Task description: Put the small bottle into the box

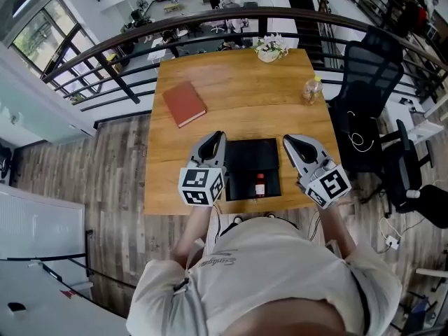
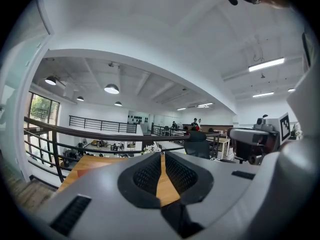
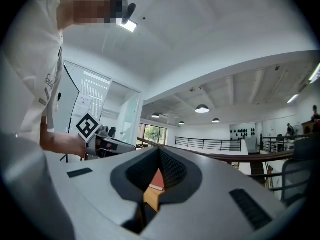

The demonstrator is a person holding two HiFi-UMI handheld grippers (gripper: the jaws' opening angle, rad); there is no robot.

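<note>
The broad wooden table (image 1: pixel 238 96) carries everything, set against a balcony railing. Near its front edge sits the open black rectangular box (image 1: pixel 252 156), close to the person so both arms reach it easily. A flat red book (image 1: pixel 184 103) lies well apart, out of the way. The left gripper (image 1: pixel 218 138) and right gripper (image 1: pixel 290 141) flank the box on either side, each with its jaws pressed together on nothing, which suggests the work is over. The small bottle with the red label (image 1: pixel 260 185) lies inside the box, near its front wall, so the task looks complete.
</note>
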